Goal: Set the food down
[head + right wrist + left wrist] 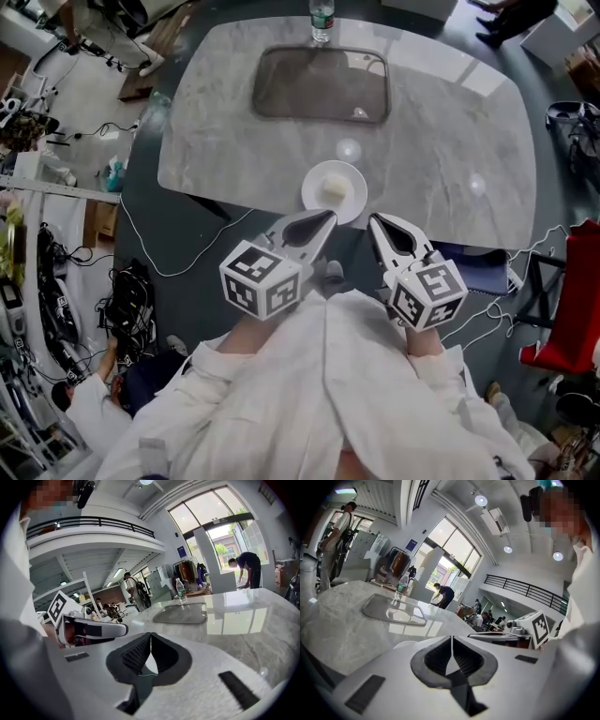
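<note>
A small white plate point(319, 180) sits at the near edge of the marble table point(441, 159), with a pale piece of food point(333, 190) lying on it. My left gripper point(325, 218) is held just short of the plate's near rim, jaws closed with nothing between them. My right gripper point(374, 222) hangs off the table edge to the plate's right, jaws also closed and empty. In the left gripper view the jaws point(451, 638) meet tip to tip and the plate's rim point(405, 644) peeks out on the left. The right gripper view shows closed jaws point(150, 635) too.
A grey rectangular tray point(323, 84) lies at the table's far side with a water bottle point(322, 19) behind it. Cables and gear point(56, 281) crowd the floor at left; a red object point(574, 309) stands at right. People stand in the background.
</note>
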The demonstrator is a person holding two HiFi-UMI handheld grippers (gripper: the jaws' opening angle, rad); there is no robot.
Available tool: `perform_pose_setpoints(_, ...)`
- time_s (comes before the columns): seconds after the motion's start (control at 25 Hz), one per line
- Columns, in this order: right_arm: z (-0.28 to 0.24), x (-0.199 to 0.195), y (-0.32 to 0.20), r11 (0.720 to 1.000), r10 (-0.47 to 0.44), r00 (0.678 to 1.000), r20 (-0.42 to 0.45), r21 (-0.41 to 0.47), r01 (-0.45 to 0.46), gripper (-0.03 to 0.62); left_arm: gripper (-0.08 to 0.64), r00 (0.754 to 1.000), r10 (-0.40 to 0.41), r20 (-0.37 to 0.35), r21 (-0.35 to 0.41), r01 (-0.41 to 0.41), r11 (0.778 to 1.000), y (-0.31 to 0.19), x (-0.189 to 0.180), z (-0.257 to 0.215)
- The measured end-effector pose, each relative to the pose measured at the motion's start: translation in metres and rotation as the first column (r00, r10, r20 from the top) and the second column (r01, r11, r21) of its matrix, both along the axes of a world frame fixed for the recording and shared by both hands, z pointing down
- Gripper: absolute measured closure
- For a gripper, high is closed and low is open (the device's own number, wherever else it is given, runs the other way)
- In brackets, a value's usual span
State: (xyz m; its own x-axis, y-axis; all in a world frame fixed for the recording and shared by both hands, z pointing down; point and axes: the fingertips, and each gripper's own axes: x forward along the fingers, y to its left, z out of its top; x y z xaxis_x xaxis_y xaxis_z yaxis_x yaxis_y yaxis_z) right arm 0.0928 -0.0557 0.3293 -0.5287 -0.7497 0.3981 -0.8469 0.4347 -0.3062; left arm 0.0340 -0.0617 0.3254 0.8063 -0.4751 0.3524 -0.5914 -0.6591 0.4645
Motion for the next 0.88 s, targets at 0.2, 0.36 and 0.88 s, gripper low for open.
perform_pose_setpoints(0.2, 0.011, -0.01, -0.006, 0.999, 0.009, 1.0, 0.005, -0.033, -0.008, 0.589, 0.537, 1.0, 0.009, 0.022, -0.035, -0.008, 0.999, -0.004, -0.008, 0.013)
perform_pose_setpoints(0.36, 0.025, -0.018, -0.006, 0.997, 0.004, 1.0, 0.0, -0.077, -0.004, 0.589, 0.537, 1.0, 0.019, 0.011, -0.073, -0.018, 0.997, -0.005, -0.016, 0.021)
perform_pose_setpoints(0.88, 0.076, -0.017, -0.001, 0.973, -0.004, 1.0, -0.009, -0.232, 0.002, 0.589, 0.536, 1.0, 0.001, 0.026, -0.246, 0.006, 0.969, -0.011, -0.036, 0.078)
